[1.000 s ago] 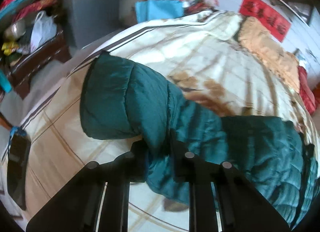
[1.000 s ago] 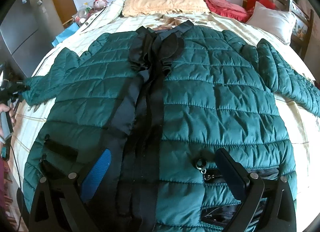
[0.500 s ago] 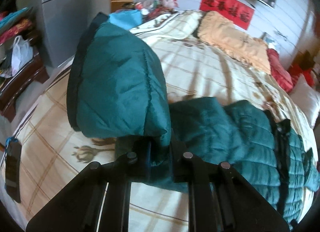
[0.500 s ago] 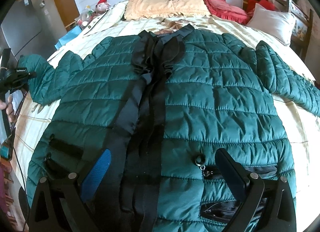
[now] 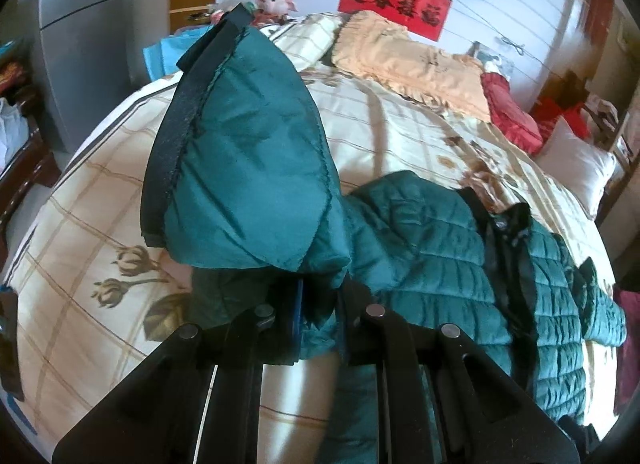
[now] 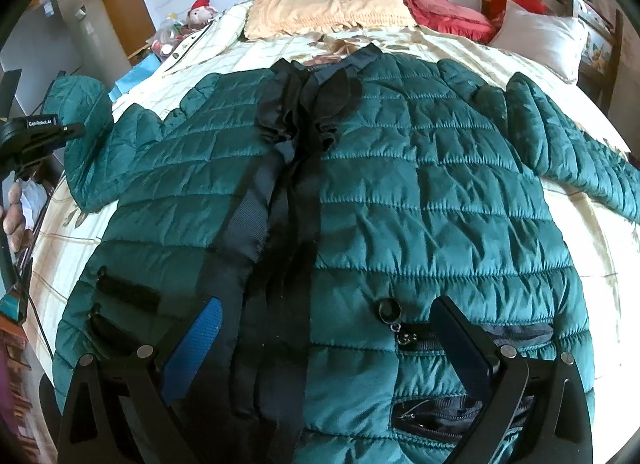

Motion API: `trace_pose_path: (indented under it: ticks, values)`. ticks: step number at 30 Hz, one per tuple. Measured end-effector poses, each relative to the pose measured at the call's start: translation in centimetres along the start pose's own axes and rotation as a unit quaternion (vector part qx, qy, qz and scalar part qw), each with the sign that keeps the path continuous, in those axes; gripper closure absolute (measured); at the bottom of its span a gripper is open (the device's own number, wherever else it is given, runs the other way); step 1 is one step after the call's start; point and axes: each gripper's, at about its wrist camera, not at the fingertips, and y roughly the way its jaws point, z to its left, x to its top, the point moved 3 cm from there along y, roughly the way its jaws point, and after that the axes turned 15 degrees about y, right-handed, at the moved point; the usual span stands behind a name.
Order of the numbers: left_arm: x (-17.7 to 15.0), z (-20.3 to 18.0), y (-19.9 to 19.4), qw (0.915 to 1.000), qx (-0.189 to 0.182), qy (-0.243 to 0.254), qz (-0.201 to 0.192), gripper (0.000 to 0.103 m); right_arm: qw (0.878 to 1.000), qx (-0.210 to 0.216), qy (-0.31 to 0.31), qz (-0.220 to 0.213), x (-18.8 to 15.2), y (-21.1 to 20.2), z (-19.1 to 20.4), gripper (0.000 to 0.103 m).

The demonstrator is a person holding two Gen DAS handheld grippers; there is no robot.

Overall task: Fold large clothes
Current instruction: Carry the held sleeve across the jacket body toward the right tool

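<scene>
A teal quilted jacket (image 6: 400,192) lies spread front-up on the bed, its dark front strip (image 6: 288,224) running down the middle. My left gripper (image 5: 320,296) is shut on the jacket's left sleeve (image 5: 248,168), which stands lifted above the bed with its black cuff (image 5: 188,104) up; the jacket body (image 5: 440,264) lies to its right. From the right wrist view that raised sleeve (image 6: 80,104) shows at far left beside the left gripper's body (image 6: 36,136). My right gripper (image 6: 324,324) hangs open over the jacket's lower hem, nothing between its fingers. The right sleeve (image 6: 580,152) lies flat.
The cream checked bedspread (image 5: 400,136) covers the bed. A yellow pillow (image 6: 332,8), red cushion (image 6: 448,16) and white pillow (image 6: 536,36) lie at the head. A grey fridge (image 5: 80,24) and cluttered shelf stand left of the bed. A dark device (image 5: 8,336) lies at the bed's left edge.
My left gripper has lifted the sleeve off the bed and carried it toward the jacket body; the cuff now points upward. The right gripper has stayed still and open.
</scene>
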Motion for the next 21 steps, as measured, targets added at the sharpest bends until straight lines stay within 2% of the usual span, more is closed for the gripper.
trace_pose_path:
  ticks: [21]
  values:
    - [0.5, -8.2, -2.1, 0.9959, -0.072, 0.054, -0.006, 0.091, 1.0, 0.005, 0.019, -0.01, 0.5, -0.7, -1.4, 0.0]
